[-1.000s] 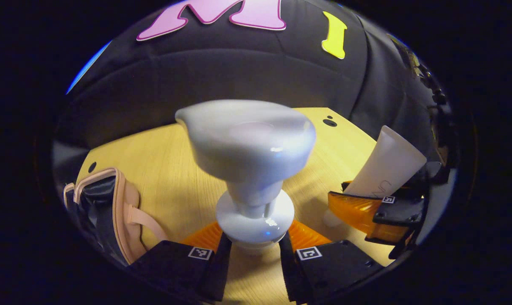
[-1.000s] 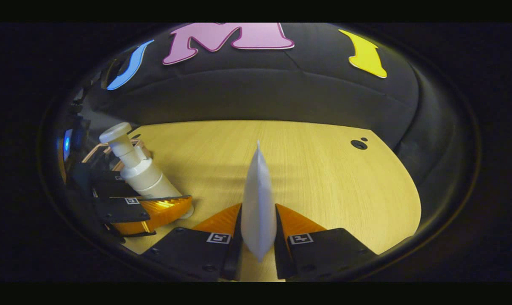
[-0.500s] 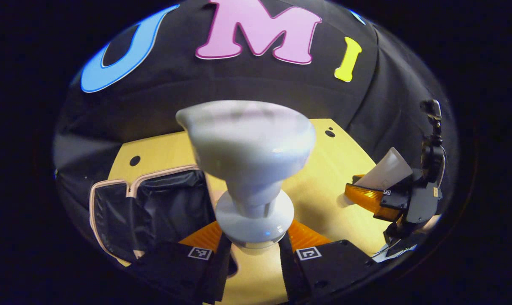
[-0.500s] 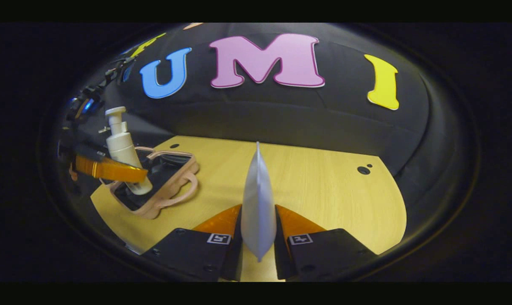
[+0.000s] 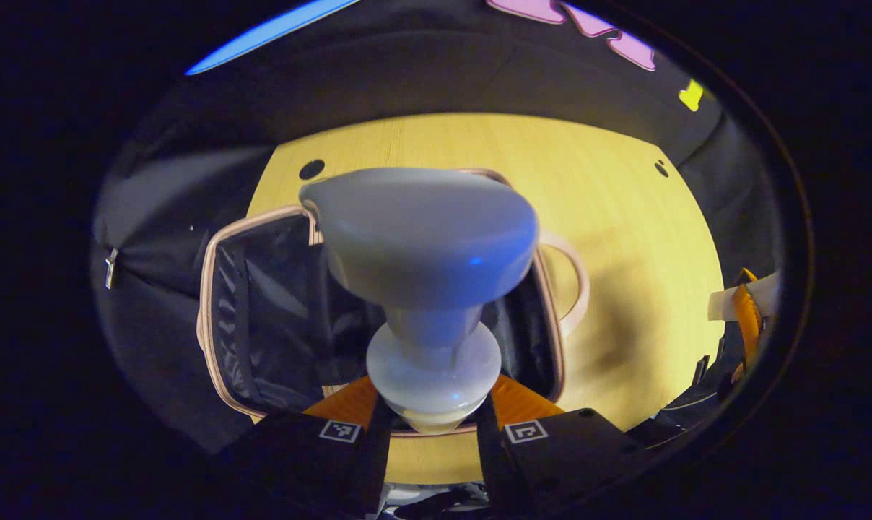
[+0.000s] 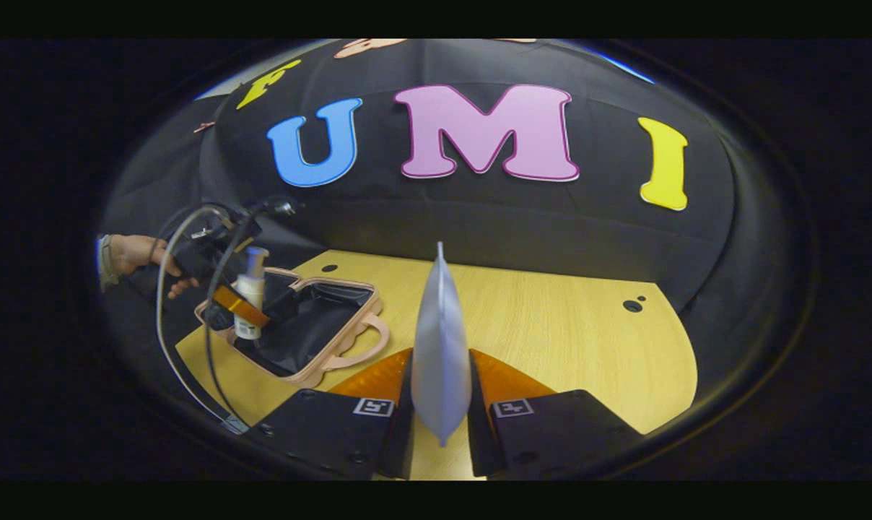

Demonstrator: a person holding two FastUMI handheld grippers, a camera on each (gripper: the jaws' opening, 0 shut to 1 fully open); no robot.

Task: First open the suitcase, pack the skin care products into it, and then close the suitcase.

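Observation:
My left gripper is shut on a white pump bottle, whose wide head rises close to the lens. Below it lies the open suitcase, with pink trim and black lining. In the right gripper view, the bottle hangs upright in the left gripper over the near left part of the suitcase. My right gripper is shut on a white tube, seen edge-on, above the wooden table. In the left gripper view, that tube sits at the far right edge.
The suitcase's pink handle points toward the bare table on its right. A hand holds the left gripper, with cables looping down from it. Small dark holes mark the tabletop's far corners. Black cloth walls surround the table.
The left gripper has carried the pump bottle leftward and now tilts down over the open suitcase. The right gripper has risen slightly, still holding the tube.

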